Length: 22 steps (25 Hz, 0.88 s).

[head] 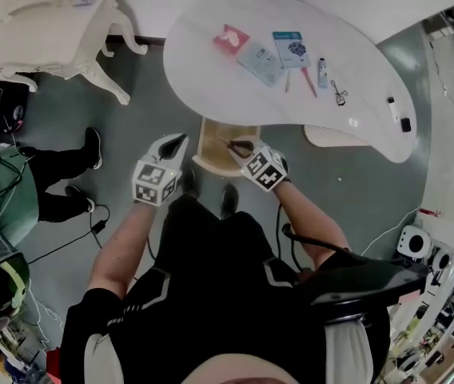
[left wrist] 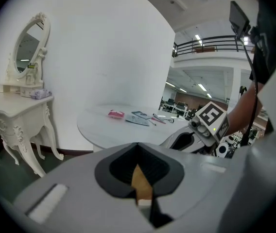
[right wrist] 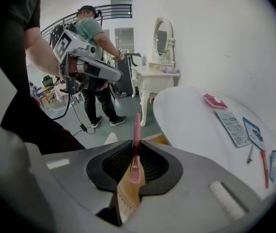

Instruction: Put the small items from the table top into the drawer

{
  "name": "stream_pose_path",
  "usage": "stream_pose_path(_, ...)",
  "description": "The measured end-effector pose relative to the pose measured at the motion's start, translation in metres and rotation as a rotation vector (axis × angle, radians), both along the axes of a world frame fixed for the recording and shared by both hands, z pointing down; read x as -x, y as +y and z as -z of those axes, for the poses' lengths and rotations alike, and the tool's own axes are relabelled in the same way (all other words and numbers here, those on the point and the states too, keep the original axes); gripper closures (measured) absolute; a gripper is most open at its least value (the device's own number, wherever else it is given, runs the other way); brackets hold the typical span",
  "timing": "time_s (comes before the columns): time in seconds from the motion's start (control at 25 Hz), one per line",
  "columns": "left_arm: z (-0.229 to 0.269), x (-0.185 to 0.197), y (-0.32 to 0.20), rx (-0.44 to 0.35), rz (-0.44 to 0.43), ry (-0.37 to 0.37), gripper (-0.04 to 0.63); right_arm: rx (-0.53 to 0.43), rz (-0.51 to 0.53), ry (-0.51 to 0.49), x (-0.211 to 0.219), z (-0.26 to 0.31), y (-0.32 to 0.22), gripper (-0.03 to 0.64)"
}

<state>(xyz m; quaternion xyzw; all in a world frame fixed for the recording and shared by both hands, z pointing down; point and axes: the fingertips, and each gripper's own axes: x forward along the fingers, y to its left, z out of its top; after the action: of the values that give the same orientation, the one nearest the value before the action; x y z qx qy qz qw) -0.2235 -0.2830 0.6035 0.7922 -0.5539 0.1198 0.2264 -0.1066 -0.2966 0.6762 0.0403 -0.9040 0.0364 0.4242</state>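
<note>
The wooden drawer point(head: 211, 141) stands pulled out under the near edge of the white oval table point(head: 211, 18). My right gripper point(head: 240, 146) hangs over the drawer, shut on a thin pink stick point(right wrist: 136, 130) that points forward between its jaws. My left gripper point(head: 176, 143) is just left of the drawer, shut and holding nothing. On the table lie a red packet point(head: 231, 38), two pale blue cards point(head: 260, 64), a red pen point(head: 309, 82), a small tube point(head: 322, 72) and small scissors point(head: 339, 93).
A cream dressing table point(head: 51, 22) with an oval mirror point(left wrist: 28, 45) stands at the far left. Another person point(head: 19, 174) stands on the grey floor to the left, with cables near their feet. A small black item point(head: 405, 124) lies at the table's right end.
</note>
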Motion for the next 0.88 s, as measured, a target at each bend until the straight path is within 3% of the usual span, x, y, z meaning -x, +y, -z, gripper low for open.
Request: stream_pose_path(0.88, -0.075, 0.02, -0.019, 0.117, -0.042, -0.018, 0.595, 0.023, 0.216, 0.232, 0.008, -0.094, -0.001, 0.565)
